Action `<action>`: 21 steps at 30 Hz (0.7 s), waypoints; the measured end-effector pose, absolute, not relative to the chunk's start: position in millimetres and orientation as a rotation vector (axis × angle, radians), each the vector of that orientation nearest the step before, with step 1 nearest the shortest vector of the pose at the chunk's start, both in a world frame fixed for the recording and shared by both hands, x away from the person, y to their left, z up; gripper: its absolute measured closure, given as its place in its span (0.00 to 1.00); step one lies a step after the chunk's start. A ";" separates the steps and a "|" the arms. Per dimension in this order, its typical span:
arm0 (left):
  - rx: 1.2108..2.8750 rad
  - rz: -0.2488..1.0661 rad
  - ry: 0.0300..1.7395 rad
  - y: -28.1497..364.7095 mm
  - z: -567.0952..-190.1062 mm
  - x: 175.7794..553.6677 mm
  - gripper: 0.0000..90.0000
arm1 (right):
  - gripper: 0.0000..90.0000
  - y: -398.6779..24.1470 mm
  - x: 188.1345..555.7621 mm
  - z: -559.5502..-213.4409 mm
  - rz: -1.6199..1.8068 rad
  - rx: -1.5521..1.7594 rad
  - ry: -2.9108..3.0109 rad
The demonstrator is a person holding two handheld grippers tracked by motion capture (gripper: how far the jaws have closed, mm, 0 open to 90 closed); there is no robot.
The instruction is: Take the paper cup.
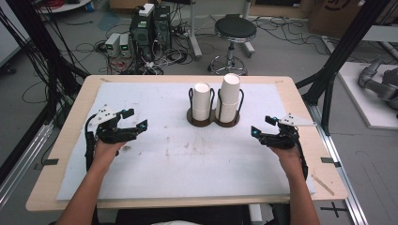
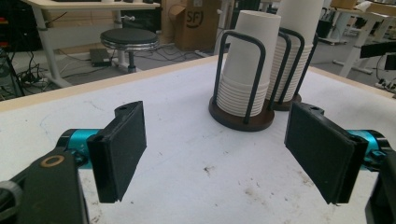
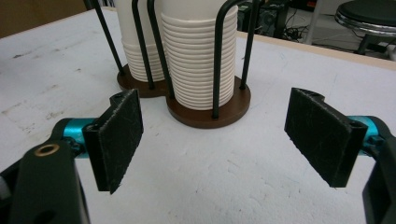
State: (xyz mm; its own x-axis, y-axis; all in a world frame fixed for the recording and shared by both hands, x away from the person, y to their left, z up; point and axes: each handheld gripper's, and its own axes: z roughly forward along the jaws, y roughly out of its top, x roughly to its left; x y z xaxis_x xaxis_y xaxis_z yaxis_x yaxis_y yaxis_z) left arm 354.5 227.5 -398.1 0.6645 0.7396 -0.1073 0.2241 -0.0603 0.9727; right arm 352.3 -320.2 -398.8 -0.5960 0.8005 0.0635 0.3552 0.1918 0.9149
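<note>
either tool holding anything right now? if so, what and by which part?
Nothing is held. The left tool and right tool both stand open over the white mat, short of the paper cup stacks in their holder.

The room is evenly lit from overhead, soft and rather flat, with no hard glare. The white mat (image 1: 187, 154) on the table reads bright, almost washed out in the high view, and the shadows beneath the cup holder (image 1: 213, 119) are faint and short. That view is grainy and a little soft, with lines bowing toward the edges. In both gripper views the black pads (image 2: 122, 149) up close look slightly soft, the paper cups (image 3: 196, 60) crisp, and the background hazy.
</note>
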 end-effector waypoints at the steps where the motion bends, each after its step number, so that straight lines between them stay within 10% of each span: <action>1: 1.614 0.507 0.808 226.9 -398.3 354.8 0.23 | 0.22 -320.2 352.3 -398.8 1.385 1.080 2.043; 21: 1.616 0.519 0.795 218.4 -399.7 358.0 0.23 | 0.22 -308.4 348.8 -395.3 1.407 1.022 2.021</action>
State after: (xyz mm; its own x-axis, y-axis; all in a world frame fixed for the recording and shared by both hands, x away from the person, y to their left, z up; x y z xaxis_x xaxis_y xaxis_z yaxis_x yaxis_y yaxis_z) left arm 358.0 218.4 -399.7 0.6668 0.7392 -0.0948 0.2105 -0.0648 0.9754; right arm 348.8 -308.4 -395.3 -0.6114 0.7905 0.0354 0.3073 0.1960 0.9312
